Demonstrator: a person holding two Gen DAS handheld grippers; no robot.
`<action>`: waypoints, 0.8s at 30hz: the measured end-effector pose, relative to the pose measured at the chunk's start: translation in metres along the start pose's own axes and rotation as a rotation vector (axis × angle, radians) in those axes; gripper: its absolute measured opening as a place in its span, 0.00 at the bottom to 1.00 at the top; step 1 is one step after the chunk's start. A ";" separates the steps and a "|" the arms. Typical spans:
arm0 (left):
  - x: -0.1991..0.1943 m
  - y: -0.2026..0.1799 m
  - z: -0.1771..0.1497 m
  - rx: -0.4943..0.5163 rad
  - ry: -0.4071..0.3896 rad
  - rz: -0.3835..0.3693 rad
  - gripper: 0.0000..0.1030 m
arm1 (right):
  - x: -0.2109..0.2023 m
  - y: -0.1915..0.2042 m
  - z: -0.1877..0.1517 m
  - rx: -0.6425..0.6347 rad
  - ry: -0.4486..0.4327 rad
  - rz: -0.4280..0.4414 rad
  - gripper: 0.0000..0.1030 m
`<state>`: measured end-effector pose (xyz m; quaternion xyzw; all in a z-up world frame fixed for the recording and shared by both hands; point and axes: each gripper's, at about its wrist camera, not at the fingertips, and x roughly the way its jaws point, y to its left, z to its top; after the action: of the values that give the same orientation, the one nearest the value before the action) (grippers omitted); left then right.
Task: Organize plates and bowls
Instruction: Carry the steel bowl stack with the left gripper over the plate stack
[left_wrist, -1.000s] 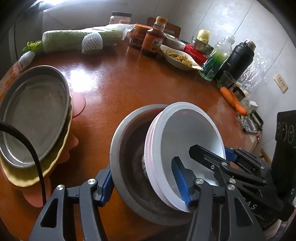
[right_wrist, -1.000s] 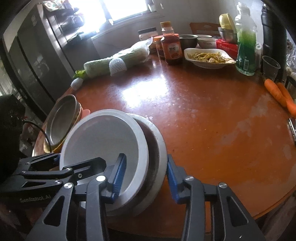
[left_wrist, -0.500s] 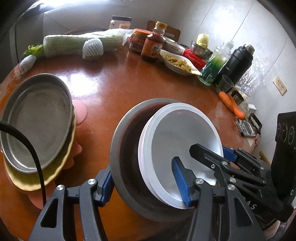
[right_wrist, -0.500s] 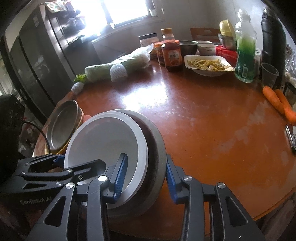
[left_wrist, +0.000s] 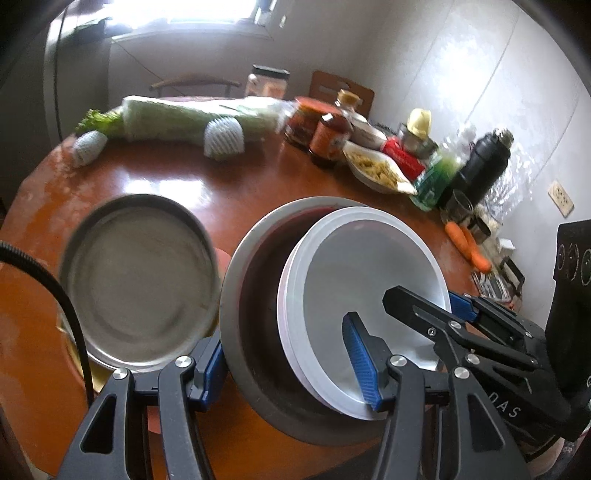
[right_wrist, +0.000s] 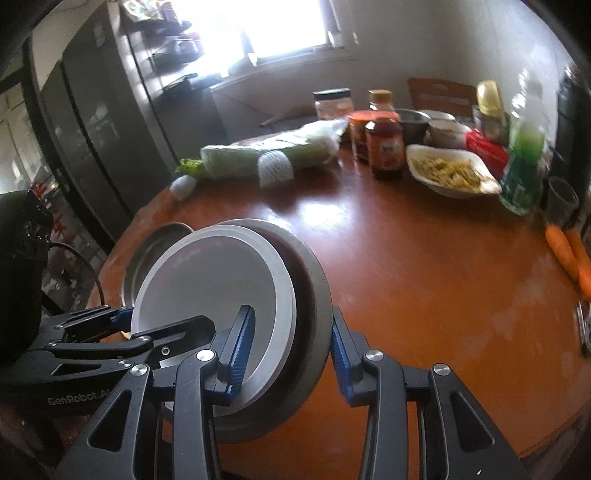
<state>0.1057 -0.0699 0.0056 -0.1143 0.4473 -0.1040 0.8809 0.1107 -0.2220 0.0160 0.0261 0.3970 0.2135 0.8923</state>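
Observation:
A grey bowl (left_wrist: 251, 295) with white bowls (left_wrist: 369, 266) nested inside it hangs tilted above the brown table. My left gripper (left_wrist: 286, 362) is shut on the stack's near left rim, one pad outside the grey wall and one inside the white bowl. My right gripper (right_wrist: 290, 349) clamps the opposite rim the same way, over the grey bowl (right_wrist: 314, 280) and white bowls (right_wrist: 221, 280). Each gripper shows in the other's view: the right gripper (left_wrist: 424, 299) and the left gripper (right_wrist: 166, 321). A metal plate (left_wrist: 140, 280) lies on a yellow plate (left_wrist: 70, 347) just left of the stack.
Along the table's far side lie a wrapped cabbage (left_wrist: 192, 118), sauce jars (left_wrist: 328, 136), a dish of food (left_wrist: 376, 170), a green bottle (left_wrist: 432, 181) and a black flask (left_wrist: 484, 166). Carrots (left_wrist: 469, 247) lie at the right edge. A black cable (left_wrist: 55, 291) crosses the left.
The bowl stack has risen off the table in both grippers and now sits closer to the metal plate on the left. Both grips stayed as they were.

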 end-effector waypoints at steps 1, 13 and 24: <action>-0.004 0.005 0.001 -0.008 -0.008 0.002 0.56 | 0.000 0.005 0.003 -0.009 -0.003 0.002 0.40; -0.037 0.058 0.017 -0.071 -0.080 0.071 0.55 | 0.018 0.067 0.042 -0.105 -0.029 0.070 0.40; -0.052 0.101 0.025 -0.123 -0.101 0.117 0.55 | 0.043 0.110 0.063 -0.172 -0.017 0.112 0.40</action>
<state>0.1036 0.0439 0.0299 -0.1469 0.4137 -0.0191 0.8983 0.1424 -0.0974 0.0526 -0.0264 0.3673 0.2963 0.8812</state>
